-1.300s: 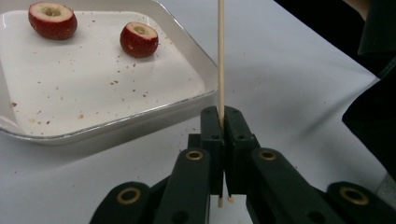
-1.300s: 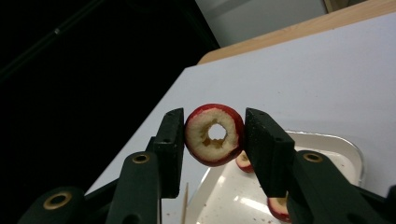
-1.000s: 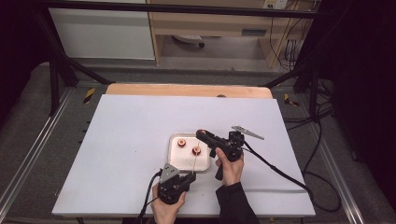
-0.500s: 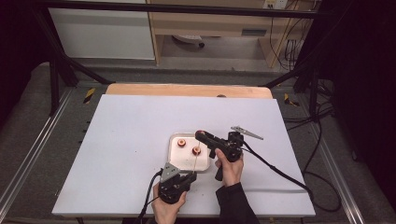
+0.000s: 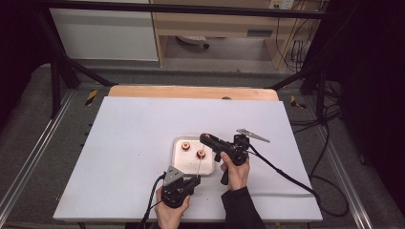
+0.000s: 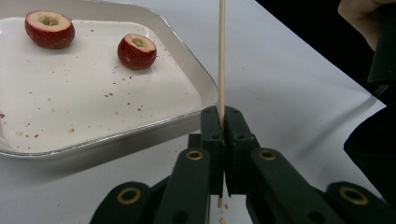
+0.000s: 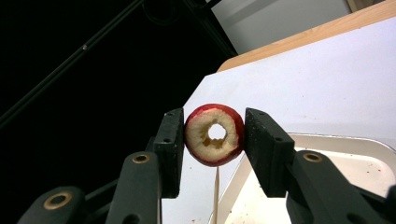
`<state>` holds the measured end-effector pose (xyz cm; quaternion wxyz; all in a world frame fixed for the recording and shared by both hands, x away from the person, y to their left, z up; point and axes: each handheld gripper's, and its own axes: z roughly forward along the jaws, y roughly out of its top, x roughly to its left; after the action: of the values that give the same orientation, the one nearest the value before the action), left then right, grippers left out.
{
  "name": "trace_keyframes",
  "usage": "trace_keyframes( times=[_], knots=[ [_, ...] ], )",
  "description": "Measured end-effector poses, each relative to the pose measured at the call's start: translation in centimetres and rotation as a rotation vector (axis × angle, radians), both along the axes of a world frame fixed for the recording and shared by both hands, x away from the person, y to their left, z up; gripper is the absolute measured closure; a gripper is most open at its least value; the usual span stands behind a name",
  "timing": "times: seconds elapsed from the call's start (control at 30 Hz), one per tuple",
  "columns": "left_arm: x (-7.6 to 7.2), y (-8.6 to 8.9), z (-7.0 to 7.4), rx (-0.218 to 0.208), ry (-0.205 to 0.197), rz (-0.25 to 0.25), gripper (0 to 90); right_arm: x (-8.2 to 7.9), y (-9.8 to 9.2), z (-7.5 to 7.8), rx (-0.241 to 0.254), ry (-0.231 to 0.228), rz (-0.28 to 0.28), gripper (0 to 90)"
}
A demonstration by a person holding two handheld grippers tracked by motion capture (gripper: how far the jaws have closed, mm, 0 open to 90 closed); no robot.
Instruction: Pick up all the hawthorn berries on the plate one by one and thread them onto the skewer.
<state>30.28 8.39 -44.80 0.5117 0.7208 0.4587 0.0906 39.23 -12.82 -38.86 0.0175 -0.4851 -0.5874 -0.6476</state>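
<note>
My left gripper point(image 5: 191, 181) point(image 6: 221, 119) is shut on a thin wooden skewer point(image 6: 221, 56) point(image 5: 198, 166) at the near edge of the white tray point(image 5: 177, 157). The right gripper point(image 5: 204, 138) point(image 7: 214, 135) is shut on a red cored fruit slice point(image 7: 215, 134), hole facing the camera, above the tray's right side. The skewer tip point(image 7: 216, 196) shows just below that slice. Two more cored red slices lie in the tray point(image 6: 84, 98), one point(image 6: 49, 29) point(image 5: 185, 147) at the far left and another point(image 6: 137, 50) point(image 5: 201, 153) nearer the skewer.
The tray sits mid-table on a white sheet point(image 5: 129, 157), with a wooden table edge point(image 5: 191, 91) beyond it. Crumbs and red flecks dot the tray floor. Cables point(image 5: 286, 174) trail from the right gripper across the table's right side.
</note>
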Motion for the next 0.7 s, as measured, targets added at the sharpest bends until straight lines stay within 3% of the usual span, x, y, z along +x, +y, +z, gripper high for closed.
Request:
trace_keyframes(
  times=[0.7],
  knots=[
    [0.0,-0.01,-0.1,0.003,0.0,-0.003,88.0,0.12,0.02,-0.1,-0.007,0.003,0.0,59.7]
  ],
)
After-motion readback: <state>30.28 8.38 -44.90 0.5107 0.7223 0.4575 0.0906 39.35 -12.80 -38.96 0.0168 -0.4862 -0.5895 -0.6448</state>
